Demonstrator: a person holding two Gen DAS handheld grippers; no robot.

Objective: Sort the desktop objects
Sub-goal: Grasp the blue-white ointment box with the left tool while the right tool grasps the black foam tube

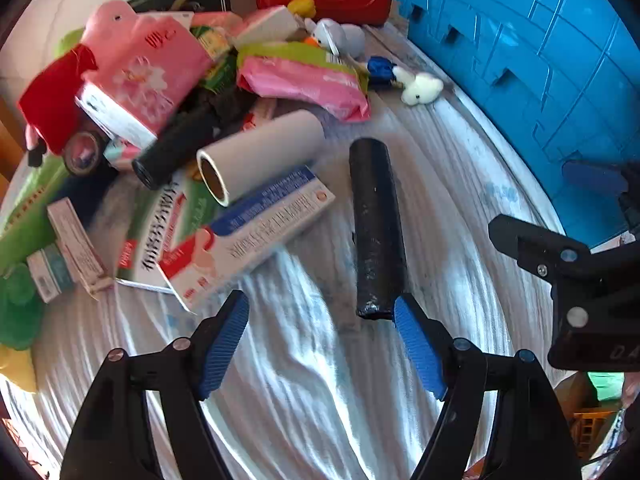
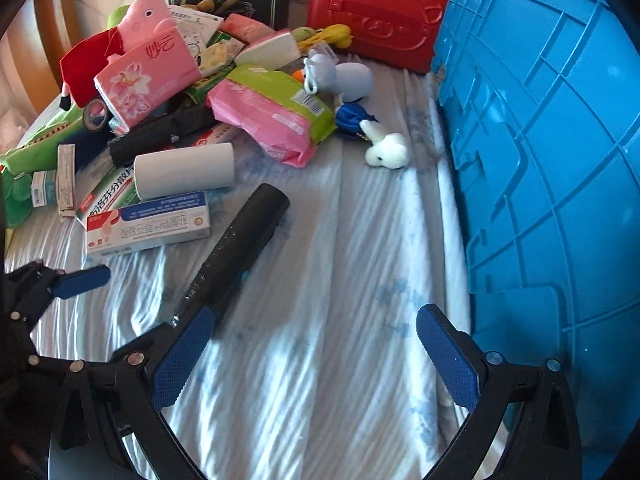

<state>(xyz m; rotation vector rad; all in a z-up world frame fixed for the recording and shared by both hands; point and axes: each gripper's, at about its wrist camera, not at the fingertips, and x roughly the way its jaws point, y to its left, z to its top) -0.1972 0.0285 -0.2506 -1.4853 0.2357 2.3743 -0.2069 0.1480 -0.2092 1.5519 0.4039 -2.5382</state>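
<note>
While both claws, left claw (image 1: 322, 332) and right claw (image 2: 314, 356), are gaping empty, the rigid, slick black plastic-wrapped roll (image 1: 376, 228) beside the blue plastic crate (image 1: 520, 60) is inviting a mid-length grip.

Both views are taken from close above the surface (image 1: 304, 380), angled steeply down along the tongs. The same black roll (image 1: 376, 228) (image 2: 240, 248), clutter pile and blue crate (image 1: 520, 60) (image 2: 540, 140) are shared.

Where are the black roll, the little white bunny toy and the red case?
black roll (image 1: 376, 224), left wrist view, middle of its dark side.
white bunny toy (image 2: 386, 152), right wrist view, on its fluffy body.
red case (image 2: 376, 28), right wrist view, on its embossed front.
</note>
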